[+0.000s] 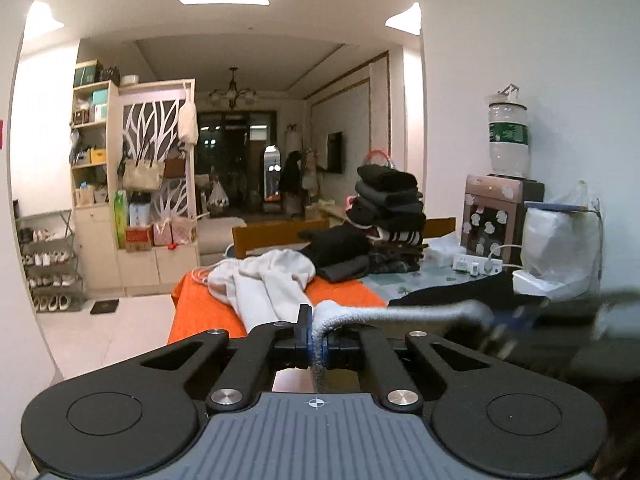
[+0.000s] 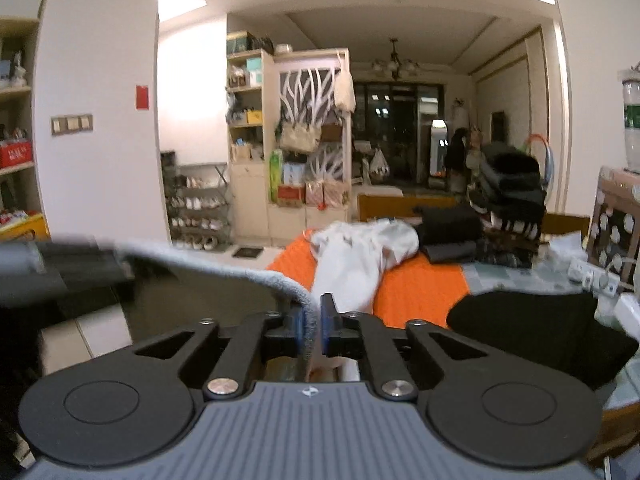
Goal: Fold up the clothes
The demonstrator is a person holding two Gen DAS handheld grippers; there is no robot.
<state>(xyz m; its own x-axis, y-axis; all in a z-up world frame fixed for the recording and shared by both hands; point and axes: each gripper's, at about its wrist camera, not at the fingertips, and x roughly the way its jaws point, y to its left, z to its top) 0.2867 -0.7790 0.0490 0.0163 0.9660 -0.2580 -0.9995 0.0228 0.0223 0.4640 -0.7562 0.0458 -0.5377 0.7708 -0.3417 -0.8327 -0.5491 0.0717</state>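
A grey knit garment [image 1: 400,314] is stretched in the air between both grippers, above the table. My left gripper [image 1: 316,332] is shut on one end of it; the cloth runs right toward the blurred right gripper [image 1: 516,328]. In the right wrist view my right gripper [image 2: 312,320] is shut on the other end of the grey garment [image 2: 224,268], which runs left to the blurred left gripper [image 2: 60,264]. A white garment [image 1: 264,280] [image 2: 360,252] lies crumpled on the orange table cover [image 1: 200,312] [image 2: 420,292]. A black garment [image 1: 460,294] [image 2: 540,320] lies at the right.
A tall stack of folded dark clothes [image 1: 392,212] [image 2: 508,192] stands at the table's far side, with a folded black piece [image 1: 340,240] beside it. A power strip [image 1: 476,264], a white bag [image 1: 560,248] and a water dispenser [image 1: 508,136] are at the right. Wooden chair backs [image 1: 280,232] stand behind the table.
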